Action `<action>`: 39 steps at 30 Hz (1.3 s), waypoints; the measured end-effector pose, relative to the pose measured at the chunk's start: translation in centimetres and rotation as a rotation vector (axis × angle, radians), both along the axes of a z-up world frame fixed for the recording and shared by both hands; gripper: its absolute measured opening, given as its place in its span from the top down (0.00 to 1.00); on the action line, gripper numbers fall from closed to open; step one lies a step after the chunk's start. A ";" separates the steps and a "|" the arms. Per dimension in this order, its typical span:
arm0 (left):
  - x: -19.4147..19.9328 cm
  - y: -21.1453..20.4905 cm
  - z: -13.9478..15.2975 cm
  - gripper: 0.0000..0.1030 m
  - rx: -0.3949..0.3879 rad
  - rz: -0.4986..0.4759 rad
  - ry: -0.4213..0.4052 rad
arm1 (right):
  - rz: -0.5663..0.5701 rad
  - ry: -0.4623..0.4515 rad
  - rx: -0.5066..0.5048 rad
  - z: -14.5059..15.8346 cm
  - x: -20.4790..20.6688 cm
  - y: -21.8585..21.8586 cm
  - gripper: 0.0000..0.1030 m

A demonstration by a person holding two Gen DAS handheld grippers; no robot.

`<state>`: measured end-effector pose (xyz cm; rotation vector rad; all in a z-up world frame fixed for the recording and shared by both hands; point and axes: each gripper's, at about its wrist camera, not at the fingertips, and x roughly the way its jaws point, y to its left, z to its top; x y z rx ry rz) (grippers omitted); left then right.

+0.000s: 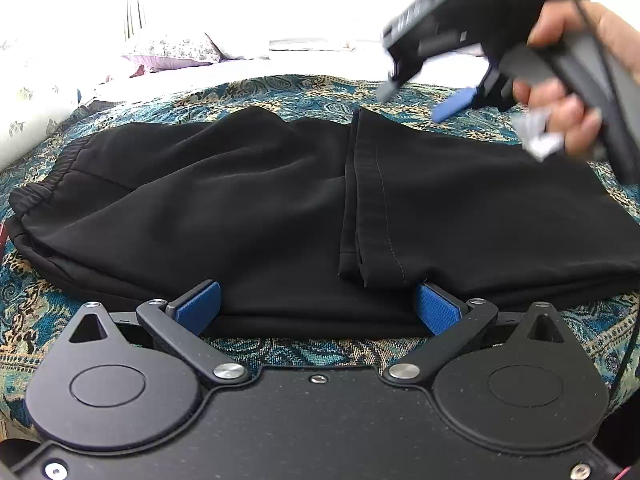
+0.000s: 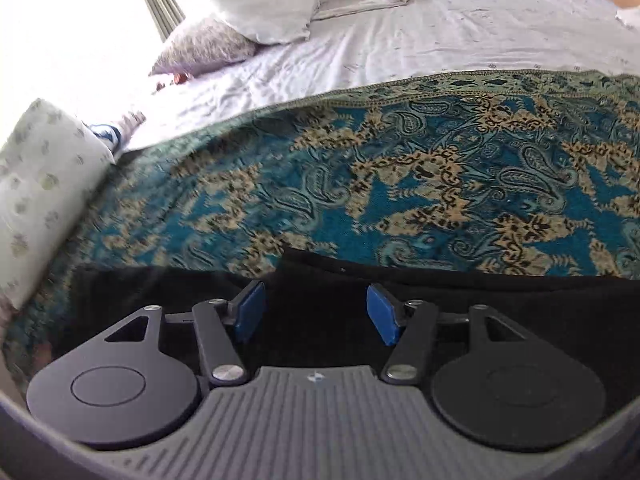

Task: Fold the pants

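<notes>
Black pants (image 1: 248, 208) lie flat across a blue paisley blanket (image 1: 304, 92), waistband at the left, with the leg ends folded back so the hem (image 1: 372, 200) crosses the middle. My left gripper (image 1: 316, 308) is open and empty at the near edge of the pants, fingers apart over the fabric. My right gripper (image 1: 420, 100) shows in the left wrist view, held in a hand above the far right of the pants, open and empty. In the right wrist view the right gripper (image 2: 316, 312) hovers open over the pants (image 2: 460, 292).
The blanket (image 2: 400, 176) covers the near part of a bed with a white sheet (image 2: 440, 36). Pillows (image 2: 224, 44) lie at the far left. A pale patterned bolster (image 2: 44, 184) lies along the left edge.
</notes>
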<state>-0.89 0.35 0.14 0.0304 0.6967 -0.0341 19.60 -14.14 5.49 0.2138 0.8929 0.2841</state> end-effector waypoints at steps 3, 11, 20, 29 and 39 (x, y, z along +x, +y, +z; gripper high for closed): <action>0.2 0.1 0.2 0.00 -0.005 0.000 0.009 | 0.046 0.012 -0.166 -2.3 -0.3 1.9 0.30; 1.2 0.9 1.1 0.00 -0.048 0.008 0.048 | 0.109 -0.074 -0.233 -2.8 -2.3 2.9 0.26; 1.3 1.6 1.7 0.01 -0.085 0.032 0.057 | 0.020 -0.178 -0.173 -0.9 -7.9 -2.7 0.22; 1.0 4.9 3.5 0.01 -0.114 0.118 0.017 | -0.149 -0.228 -0.161 -2.5 -15.2 -8.3 0.18; 2.4 12.0 4.8 0.01 -0.088 0.328 -0.003 | -0.252 -0.269 -0.214 -4.6 -20.3 -10.0 0.13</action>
